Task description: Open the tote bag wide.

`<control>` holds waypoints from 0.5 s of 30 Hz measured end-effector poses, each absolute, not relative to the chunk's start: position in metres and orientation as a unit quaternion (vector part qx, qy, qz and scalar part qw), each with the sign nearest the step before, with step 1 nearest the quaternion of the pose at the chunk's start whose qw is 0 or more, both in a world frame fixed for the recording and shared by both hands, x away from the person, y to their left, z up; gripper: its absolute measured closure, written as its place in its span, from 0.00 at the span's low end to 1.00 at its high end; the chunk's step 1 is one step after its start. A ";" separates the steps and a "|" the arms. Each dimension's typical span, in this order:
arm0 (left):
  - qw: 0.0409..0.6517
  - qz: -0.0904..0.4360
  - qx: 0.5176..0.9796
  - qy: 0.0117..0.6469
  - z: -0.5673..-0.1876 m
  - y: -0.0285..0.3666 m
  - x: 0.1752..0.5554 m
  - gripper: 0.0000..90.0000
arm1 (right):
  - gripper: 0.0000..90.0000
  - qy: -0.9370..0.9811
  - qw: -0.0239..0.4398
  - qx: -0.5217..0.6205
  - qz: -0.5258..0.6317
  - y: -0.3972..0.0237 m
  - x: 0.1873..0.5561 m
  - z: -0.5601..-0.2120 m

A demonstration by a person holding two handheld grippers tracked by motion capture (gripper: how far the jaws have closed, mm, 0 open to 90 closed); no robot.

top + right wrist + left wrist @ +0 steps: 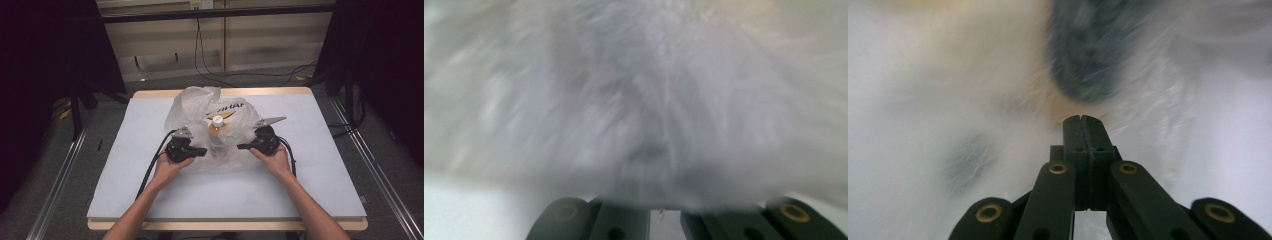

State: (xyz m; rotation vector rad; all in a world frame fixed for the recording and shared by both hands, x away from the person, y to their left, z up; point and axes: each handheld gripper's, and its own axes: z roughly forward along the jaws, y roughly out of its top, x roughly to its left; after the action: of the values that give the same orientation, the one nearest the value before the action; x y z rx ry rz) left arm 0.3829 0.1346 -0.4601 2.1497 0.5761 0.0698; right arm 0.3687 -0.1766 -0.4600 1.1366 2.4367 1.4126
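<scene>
A translucent white plastic bag point(196, 104) lies crumpled on the middle of the pale table point(310, 170). Inside it stands a bottle point(216, 132) with a white cap point(217, 120) and orange contents. My left gripper point(204, 151) is at the bag's near left side. In the left gripper view its jaws point(1081, 121) are pressed together, and the bag's film point(973, 100) is stretched in streaks around them. My right gripper point(240, 146) is at the near right side. In the right gripper view the bag's film point(649, 100) drapes over its jaws and hides the tips.
A dark blurred shape point(1088, 55) shows through the film in the left gripper view. Black cables point(152, 167) trail from both grippers toward the front edge. Dark curtains and metal rails flank the table, and bare table surface lies on every side of the bag.
</scene>
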 end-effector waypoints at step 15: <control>0.543 0.048 0.815 0.196 -0.394 0.171 0.350 1.00 | 1.00 0.770 0.094 0.328 0.539 -0.205 0.321 -0.384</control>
State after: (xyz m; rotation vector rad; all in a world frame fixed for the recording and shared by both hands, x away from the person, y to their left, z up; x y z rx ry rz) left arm 0.3503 0.1711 -0.3936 1.9341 0.4658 0.1148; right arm 0.3210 -0.2051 -0.3843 0.9716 2.2850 1.5995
